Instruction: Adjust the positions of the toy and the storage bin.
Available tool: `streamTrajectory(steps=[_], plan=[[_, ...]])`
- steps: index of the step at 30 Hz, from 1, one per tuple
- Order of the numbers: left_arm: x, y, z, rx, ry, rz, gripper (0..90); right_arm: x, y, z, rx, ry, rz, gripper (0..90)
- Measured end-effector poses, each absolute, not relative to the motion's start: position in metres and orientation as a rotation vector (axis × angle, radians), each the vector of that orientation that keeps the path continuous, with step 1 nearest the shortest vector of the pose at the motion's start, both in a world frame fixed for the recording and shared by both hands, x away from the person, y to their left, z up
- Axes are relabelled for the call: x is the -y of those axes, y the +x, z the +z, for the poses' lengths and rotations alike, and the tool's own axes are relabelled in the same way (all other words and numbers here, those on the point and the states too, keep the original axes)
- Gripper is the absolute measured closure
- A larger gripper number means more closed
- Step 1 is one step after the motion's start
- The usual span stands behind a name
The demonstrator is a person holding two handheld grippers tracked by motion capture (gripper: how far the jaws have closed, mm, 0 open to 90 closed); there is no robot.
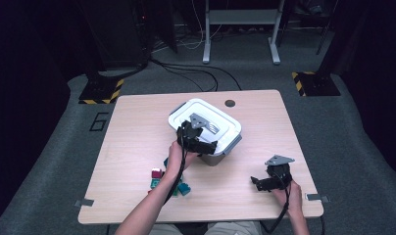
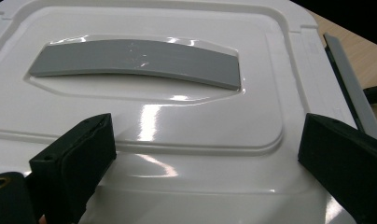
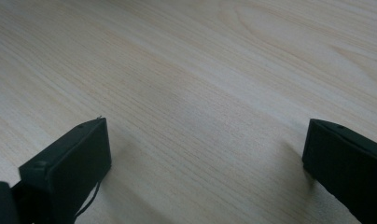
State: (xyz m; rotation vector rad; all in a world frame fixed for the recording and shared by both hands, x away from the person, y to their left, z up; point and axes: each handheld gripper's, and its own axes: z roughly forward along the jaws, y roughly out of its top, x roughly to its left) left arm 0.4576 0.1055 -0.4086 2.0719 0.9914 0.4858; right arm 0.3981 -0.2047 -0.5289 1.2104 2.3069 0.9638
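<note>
A white lidded storage box [image 1: 220, 126] with grey side latches stands at the middle of the wooden table [image 1: 132, 132]. My left gripper [image 1: 206, 145] hovers over its near edge, jaws wide apart. In the left gripper view the glossy white lid [image 2: 177, 121] with its grey recessed handle [image 2: 135, 60] lies just beyond the open left gripper [image 2: 207, 154], nothing between the jaws. My right gripper [image 1: 257, 182] rests low at the table's front right. In the right gripper view the right gripper [image 3: 207, 154] stands open over bare wood.
Several small coloured blocks [image 1: 159, 178], teal and pink among them, lie near the front left of the table under my left forearm. A dark round grommet [image 1: 230, 103] sits by the far edge. Cables and stand feet lie on the floor beyond.
</note>
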Motion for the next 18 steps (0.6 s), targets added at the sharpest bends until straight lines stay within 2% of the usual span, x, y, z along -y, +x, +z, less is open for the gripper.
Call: streamTrajectory(steps=[9,14,18], plan=[[-0.108,0.453,-0.402,-0.972,2.087,0.534,2.7,0.205,0.398,-0.529,-2.309,1.208,0.964,0.4],[-0.127,0.448,-0.393,-0.978,2.057,0.566,1.1,0.205,0.398,-0.529,-2.311,1.208,0.969,0.4],[-0.160,0.444,-0.387,-1.019,2.013,0.615,1.1,0.205,0.398,-0.529,-2.310,1.219,0.972,0.4]])
